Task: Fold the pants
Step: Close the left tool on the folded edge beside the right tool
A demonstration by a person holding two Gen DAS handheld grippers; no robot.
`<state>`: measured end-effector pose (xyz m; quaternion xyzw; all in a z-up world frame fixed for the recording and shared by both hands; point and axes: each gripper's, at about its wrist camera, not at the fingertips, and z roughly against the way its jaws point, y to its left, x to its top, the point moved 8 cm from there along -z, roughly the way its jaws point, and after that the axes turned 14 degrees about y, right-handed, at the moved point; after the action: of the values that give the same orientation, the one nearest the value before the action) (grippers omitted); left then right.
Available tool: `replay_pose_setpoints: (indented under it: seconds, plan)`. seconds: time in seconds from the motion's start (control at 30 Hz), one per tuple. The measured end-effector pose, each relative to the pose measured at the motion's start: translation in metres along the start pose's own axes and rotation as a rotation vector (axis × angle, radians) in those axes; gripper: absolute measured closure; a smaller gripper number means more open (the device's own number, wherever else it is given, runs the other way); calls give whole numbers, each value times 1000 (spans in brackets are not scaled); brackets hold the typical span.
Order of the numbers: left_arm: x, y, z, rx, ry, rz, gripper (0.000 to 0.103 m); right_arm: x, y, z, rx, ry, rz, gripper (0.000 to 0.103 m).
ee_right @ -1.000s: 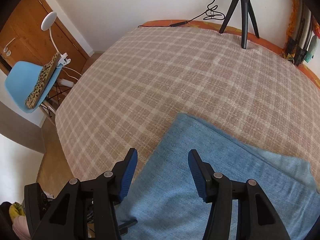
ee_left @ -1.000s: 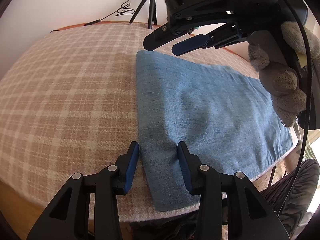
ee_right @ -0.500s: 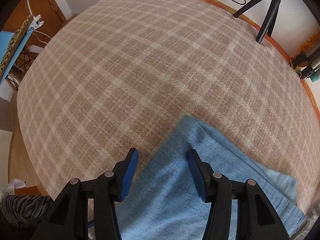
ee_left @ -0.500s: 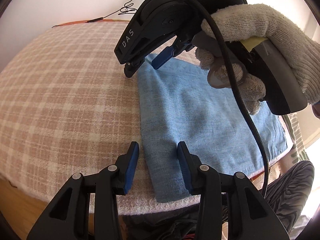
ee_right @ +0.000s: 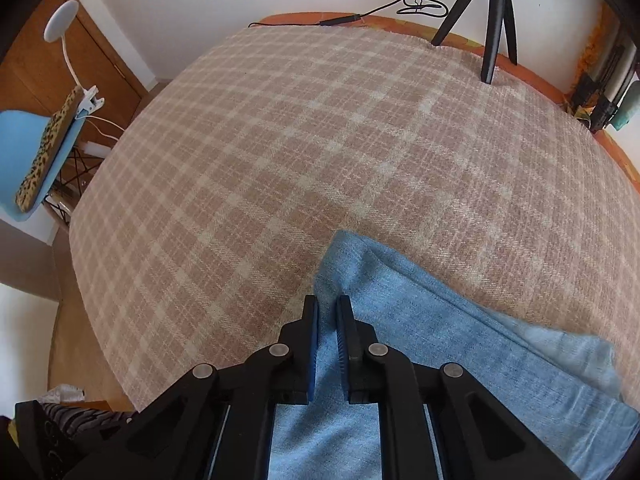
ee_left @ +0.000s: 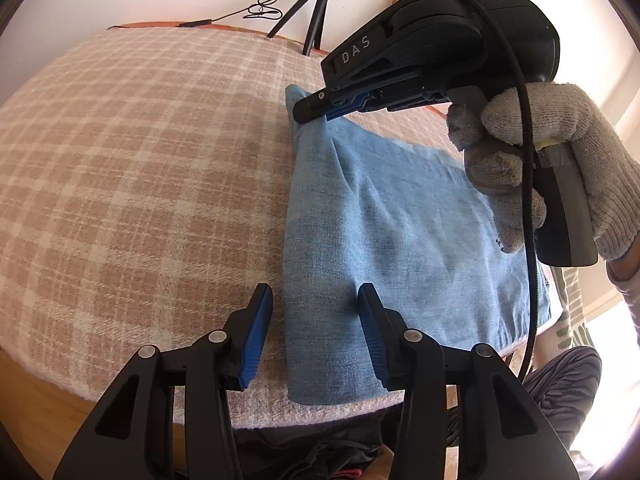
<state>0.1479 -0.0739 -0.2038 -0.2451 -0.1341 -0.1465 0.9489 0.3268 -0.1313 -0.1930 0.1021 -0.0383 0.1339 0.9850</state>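
Pinching the far corner of the pants (ee_left: 392,216), we have the right gripper (ee_left: 316,110) closing its fingers on a raised peak of blue cloth, and in its own view the pads are nearly together with fabric caught between them. Our gloved right hand (ee_left: 552,168) steers from above. The left gripper (ee_left: 314,324) sits at the near corner, fingers apart and opening a touch, straddling the near end of the folded edge without pressing it. The pants lie on the checked cloth (ee_left: 140,168) covering the counter, close to its near edge, already folded into a long flat band with a paler layer showing along the far side. So we judge the lengthwise fold done, and the crosswise fold is what's left. One corner is taken, the other is not yet clamped. A tripod (ee_right: 492,20) stands at the back, well apart.
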Motion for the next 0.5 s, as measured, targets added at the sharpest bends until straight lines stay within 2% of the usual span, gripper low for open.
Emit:
replay_pose_setpoints:
  seconds: [0.1, 0.17, 0.27, 0.37, 0.5]
  plan:
    - [3, -2, 0, -48, -4, 36, 60, -3, -6, 16, 46, -39, -28, 97]
    - [8, -5, 3, -80, -21, 46, 66, -1, -12, 26, 72, -67, -43, 98]
    - [11, -21, 14, -69, -66, -20, 82, -5, -21, 40, 115, -105, -70, 98]
    - [15, -44, 28, -82, -115, -85, 88, -8, -29, 53, 160, -151, -96, 98]
    - [23, -77, 41, -123, -152, -160, 91, -16, -42, 73, 219, -205, -131, 98]
